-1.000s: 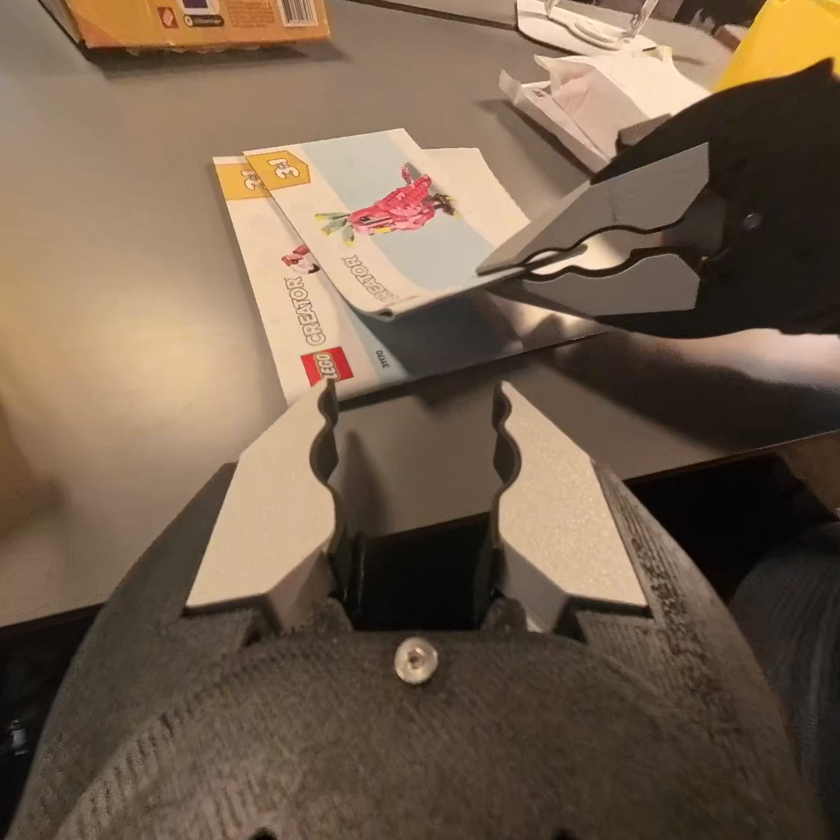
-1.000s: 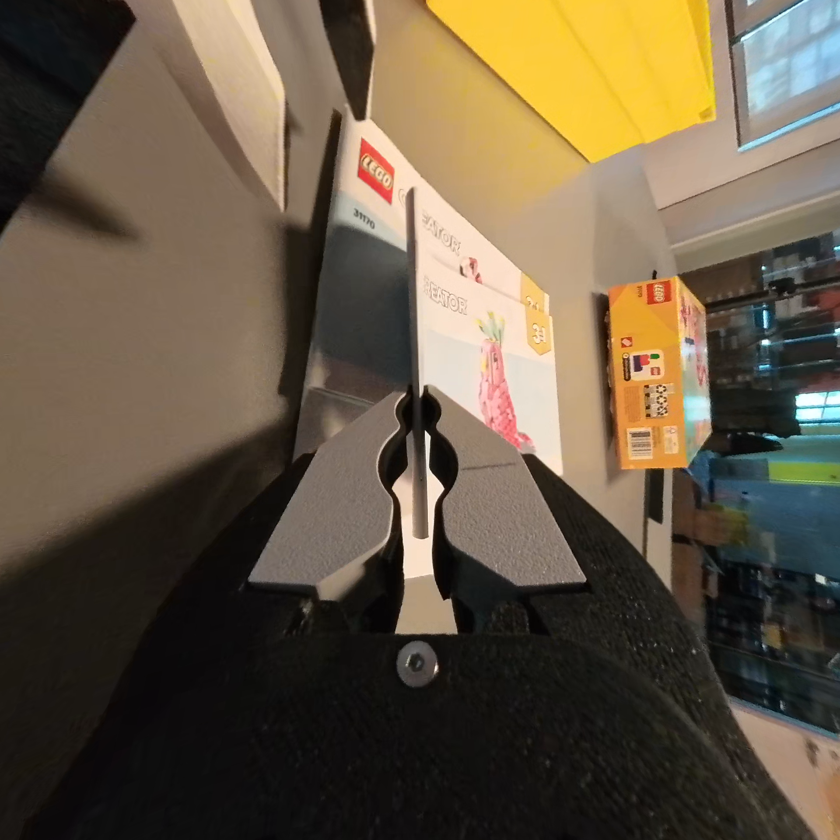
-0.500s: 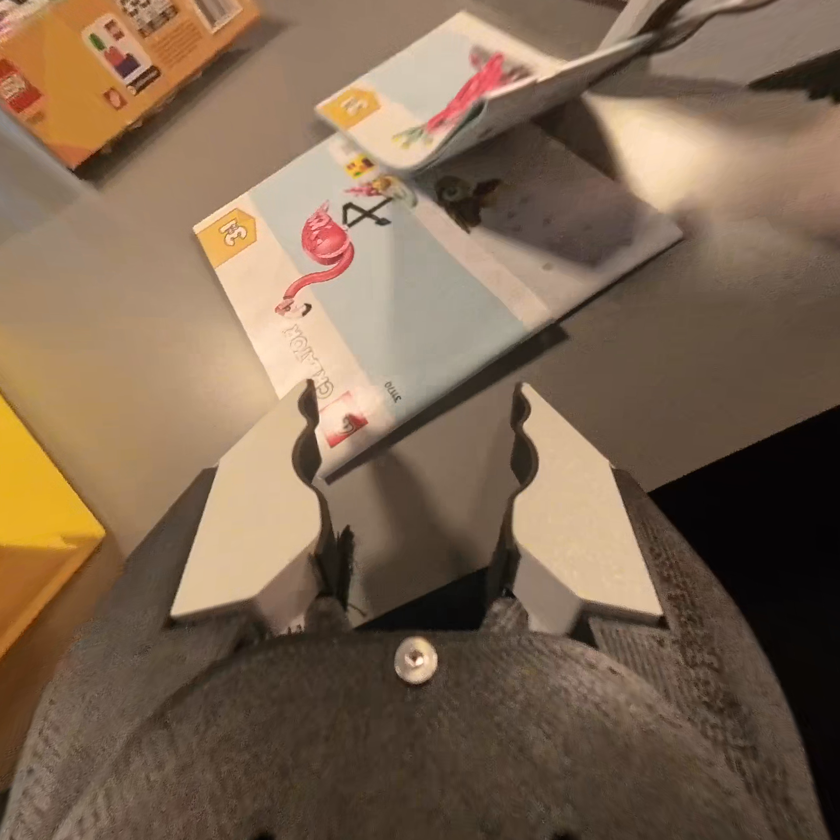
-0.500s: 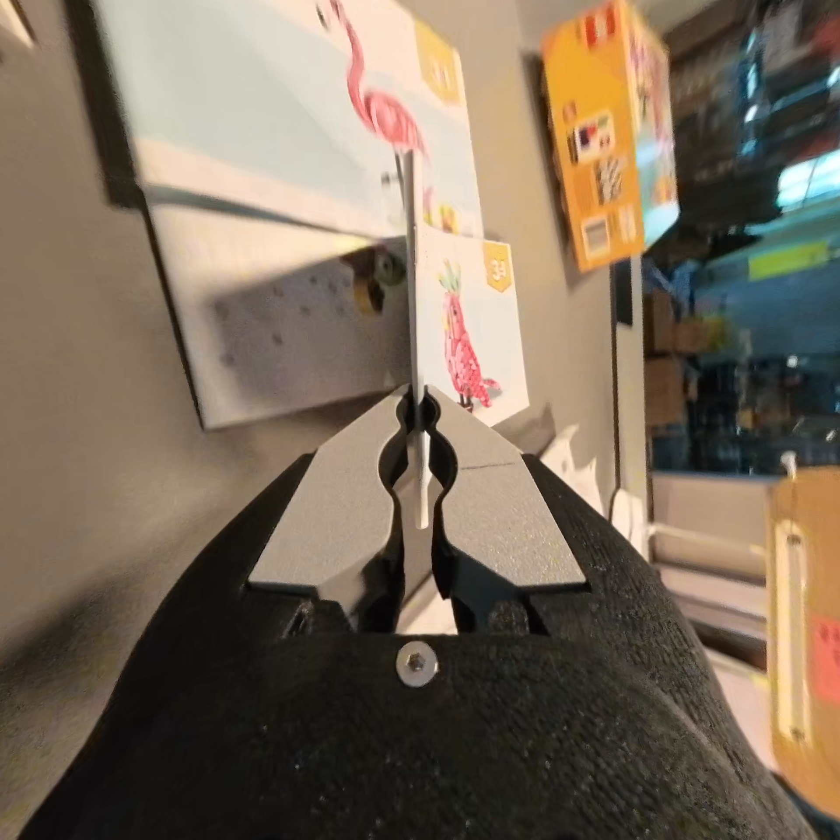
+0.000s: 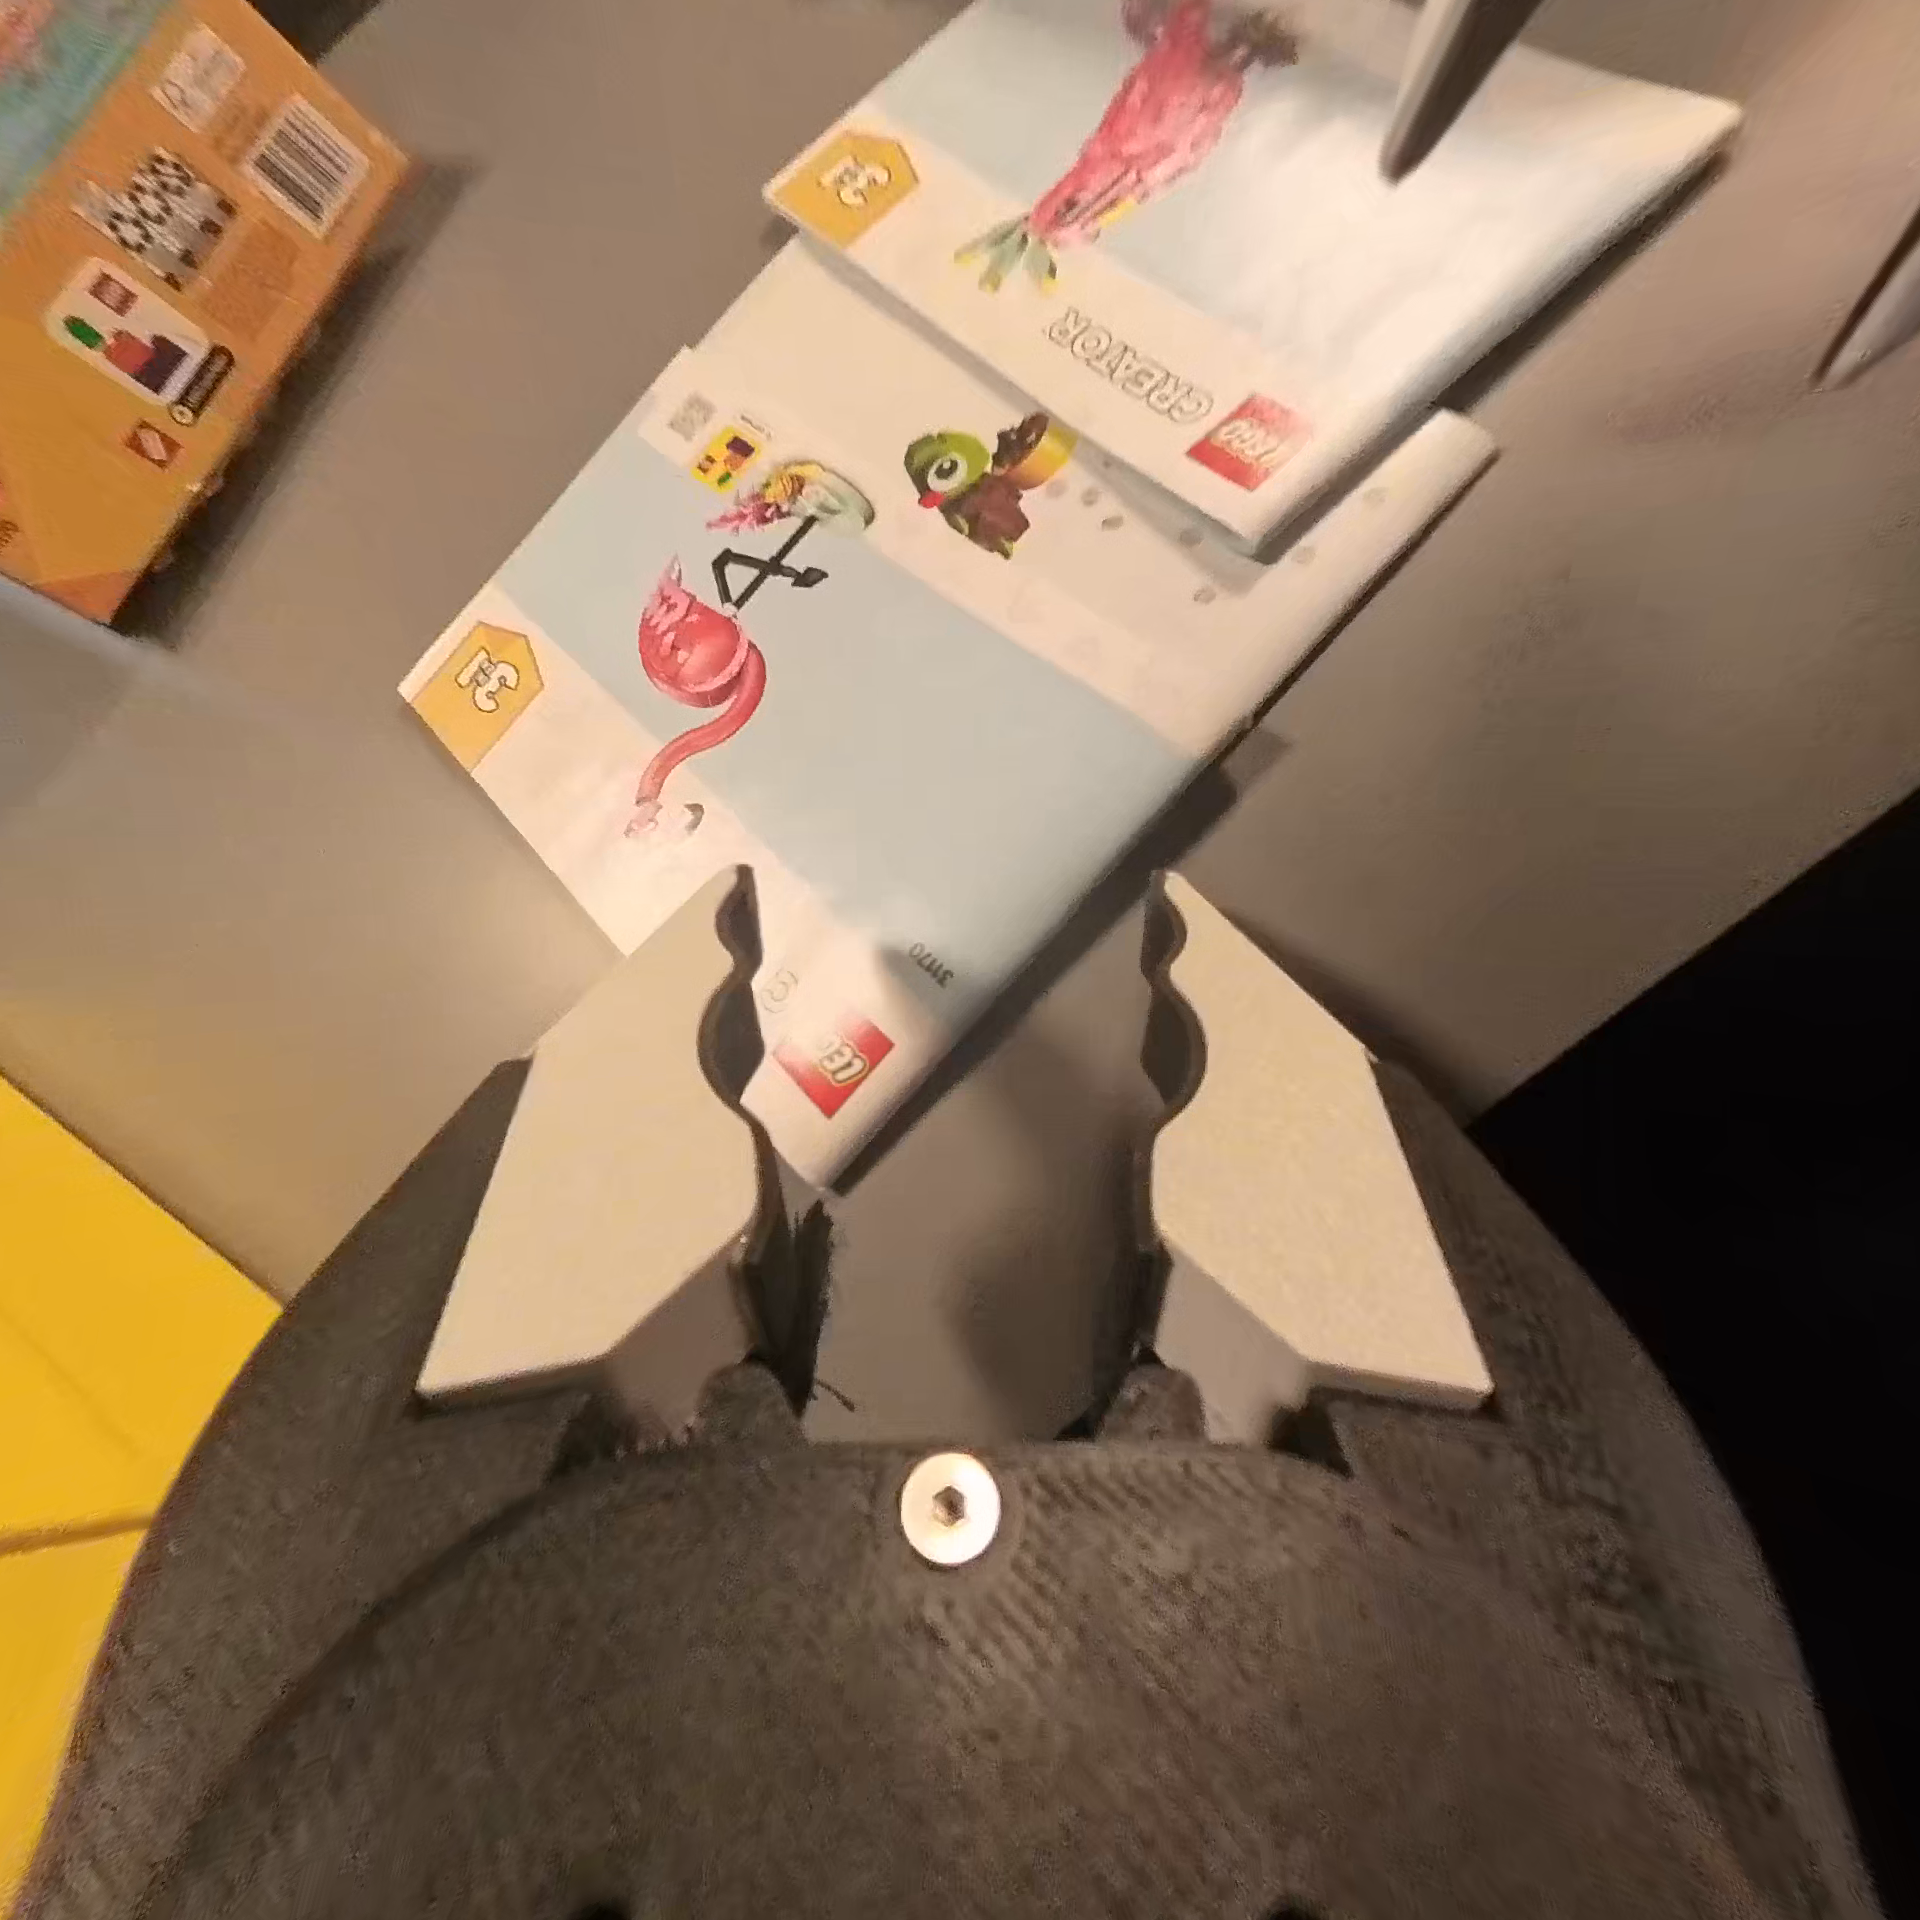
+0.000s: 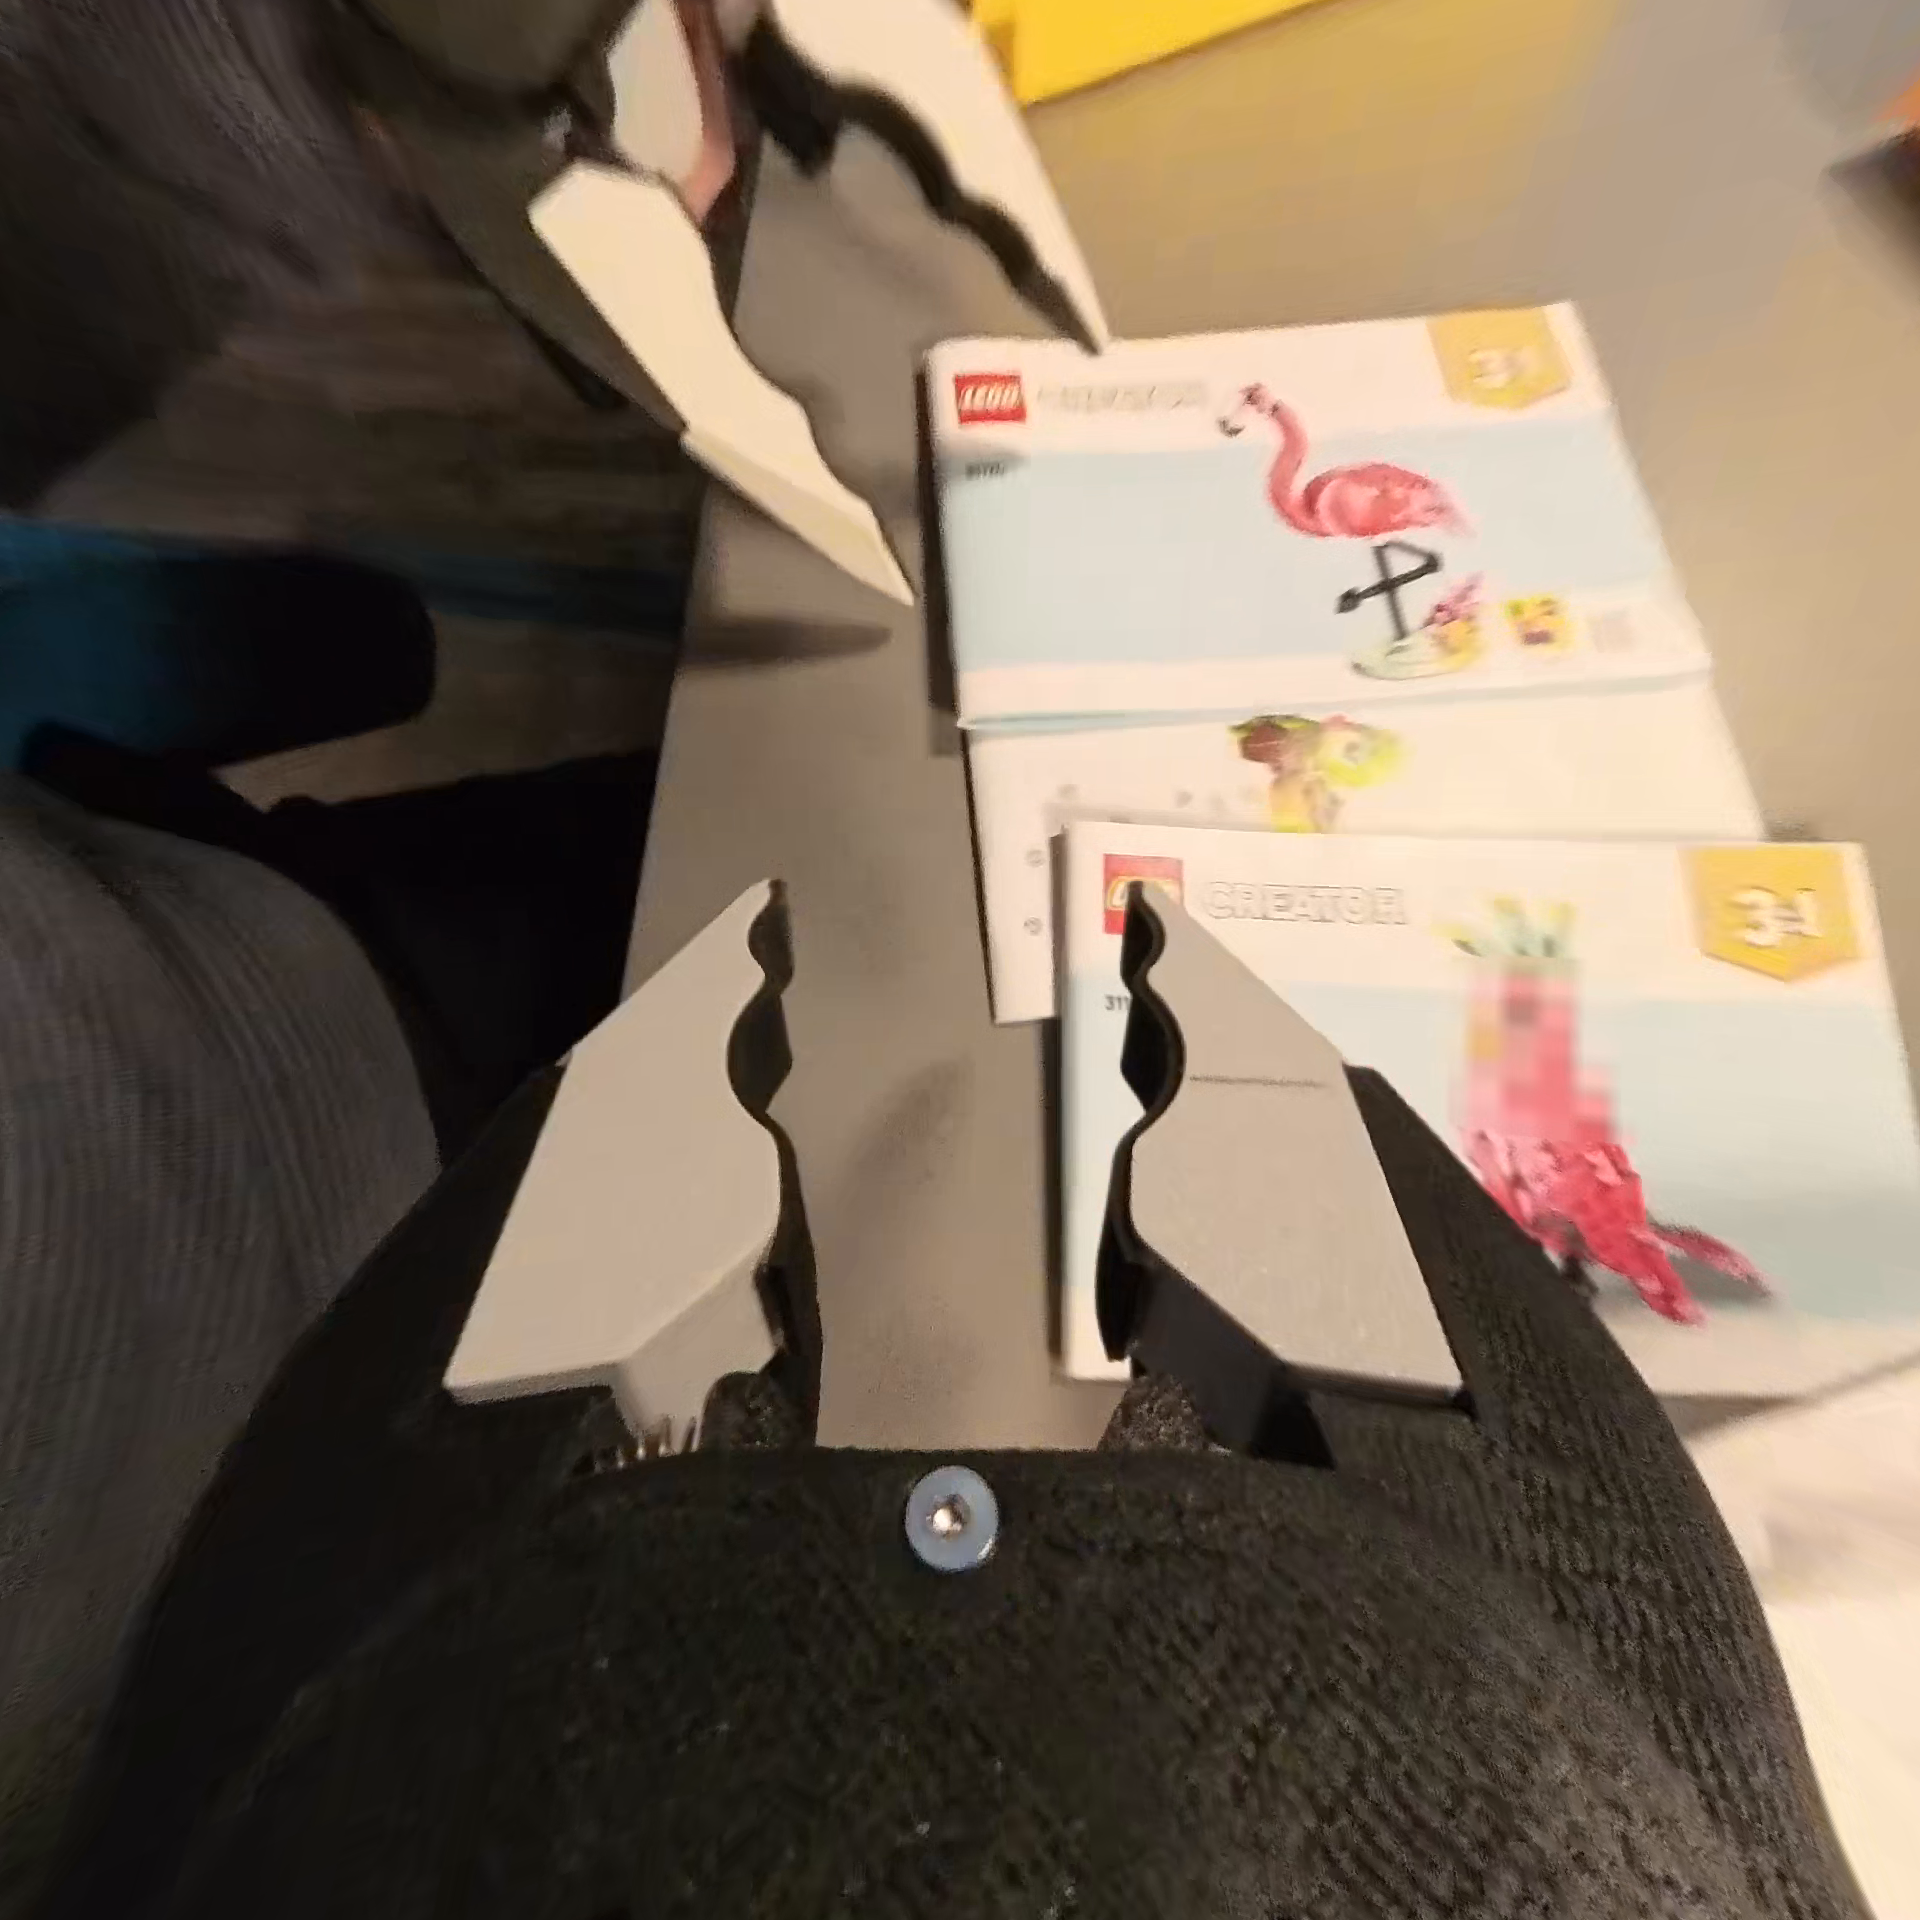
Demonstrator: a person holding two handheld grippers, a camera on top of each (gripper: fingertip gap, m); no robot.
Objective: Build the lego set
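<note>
Three toy instruction booklets lie overlapped on the grey table (image 5: 260,831). The flamingo booklet (image 5: 883,727) is nearest my left gripper (image 5: 953,883), which is open, with the booklet's near corner lying under and between its fingers, not pinched. The parrot booklet (image 5: 1247,229) lies flat on the middle booklet (image 5: 1143,540). In the right wrist view my right gripper (image 6: 953,891) is open and empty over bare table (image 6: 831,727). Its right finger (image 6: 1247,1143) overlaps the parrot booklet's (image 6: 1403,1091) left edge. The flamingo booklet (image 6: 1195,540) lies beyond it. The left gripper (image 6: 831,364) shows at the top left.
An orange toy box (image 5: 177,312) lies at the far left. A yellow container (image 5: 94,1351) sits at the left, also in the right wrist view (image 6: 1091,42). The table edge drops off at the right (image 5: 1558,1039). A person's clothing (image 6: 156,1143) is by the table's edge.
My right gripper held the parrot booklet on edge; it has opened and let it go. The booklet now lies flat on the others. My left gripper moved in over the flamingo booklet's corner.
</note>
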